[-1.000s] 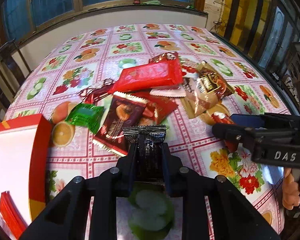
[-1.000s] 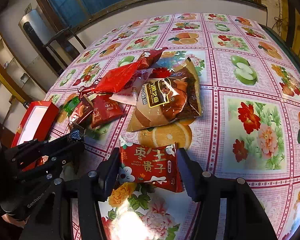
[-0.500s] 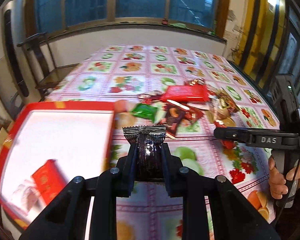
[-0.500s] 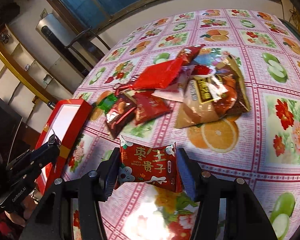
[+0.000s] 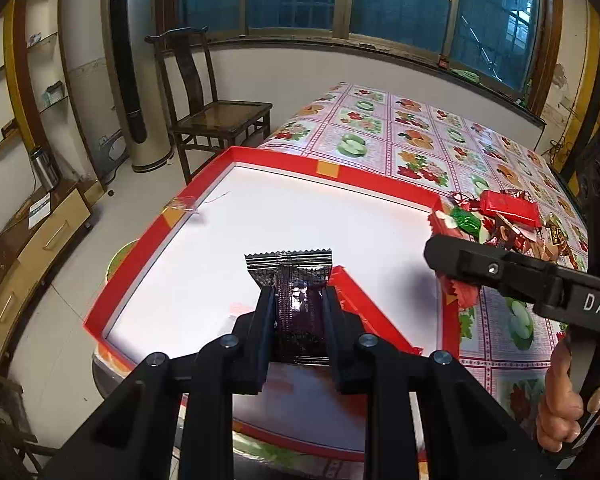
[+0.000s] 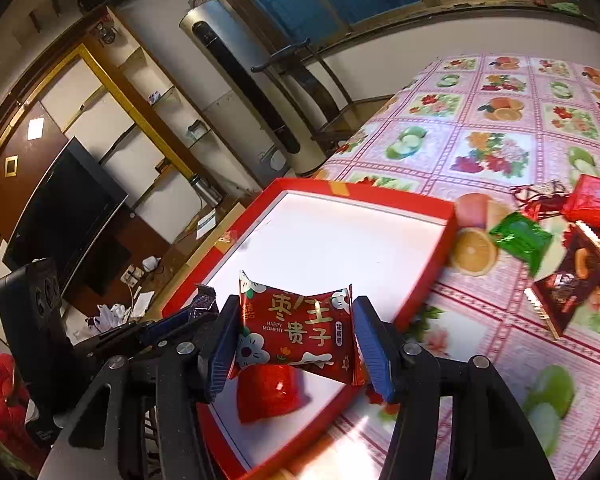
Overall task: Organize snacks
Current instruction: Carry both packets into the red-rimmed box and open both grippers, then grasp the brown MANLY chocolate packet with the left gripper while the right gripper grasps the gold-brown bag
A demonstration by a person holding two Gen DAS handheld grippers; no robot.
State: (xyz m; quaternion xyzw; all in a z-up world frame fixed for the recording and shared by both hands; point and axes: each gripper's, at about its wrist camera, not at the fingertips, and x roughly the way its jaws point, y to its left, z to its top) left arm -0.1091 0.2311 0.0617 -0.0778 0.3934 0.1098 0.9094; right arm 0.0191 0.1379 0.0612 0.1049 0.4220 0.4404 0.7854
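Narrowly, left fingers point(image 5: 263, 312) pinch dark packet point(image 5: 298, 296) (right point(image 6: 370, 344) clamp red packet point(image 6: 298, 326)).

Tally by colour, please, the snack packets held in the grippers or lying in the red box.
Red: 2, the held packet in the right gripper and the loose packet in the box.
Black: 1, the black packet in the left gripper.
Total: 3
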